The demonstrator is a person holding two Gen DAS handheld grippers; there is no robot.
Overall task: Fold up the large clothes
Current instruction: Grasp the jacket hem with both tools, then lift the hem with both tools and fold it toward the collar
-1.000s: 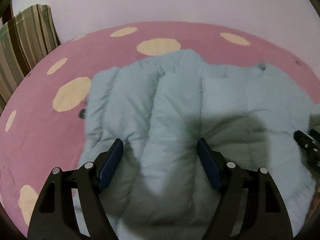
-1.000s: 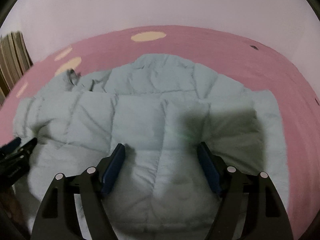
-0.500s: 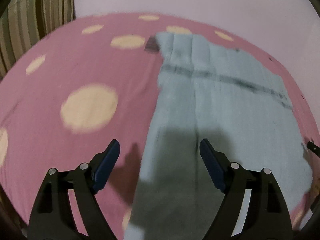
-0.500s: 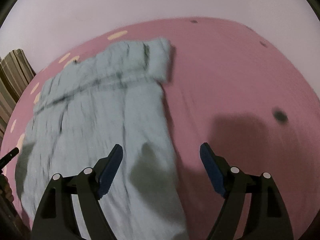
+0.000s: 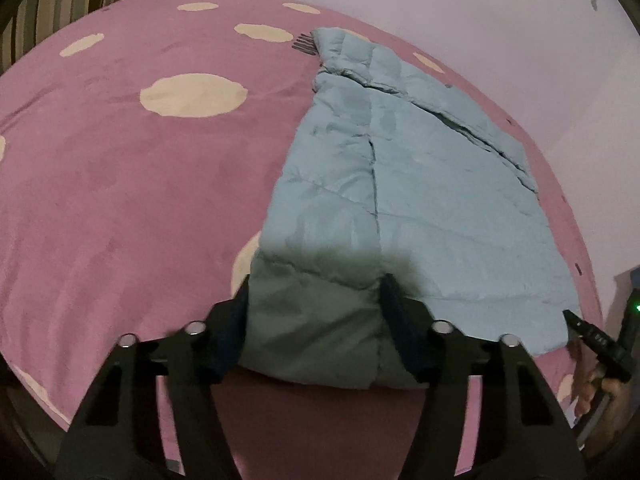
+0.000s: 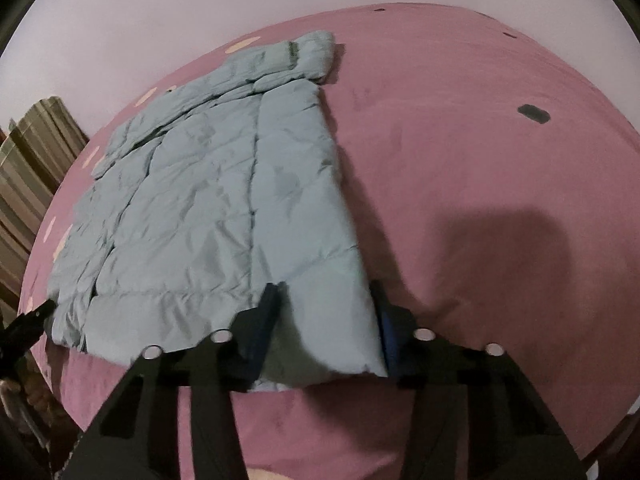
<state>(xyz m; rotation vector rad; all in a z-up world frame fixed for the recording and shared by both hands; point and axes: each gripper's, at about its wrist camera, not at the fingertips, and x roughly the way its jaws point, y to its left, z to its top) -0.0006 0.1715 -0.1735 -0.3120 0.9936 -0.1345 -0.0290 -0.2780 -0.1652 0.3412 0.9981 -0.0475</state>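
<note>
We see a pale blue padded jacket spread flat on the pink spotted bed cover, collar toward 12 o'clock. Our left gripper has its fingers spread around the hem's left corner; our right gripper has its fingers spread around the right corner.
</note>
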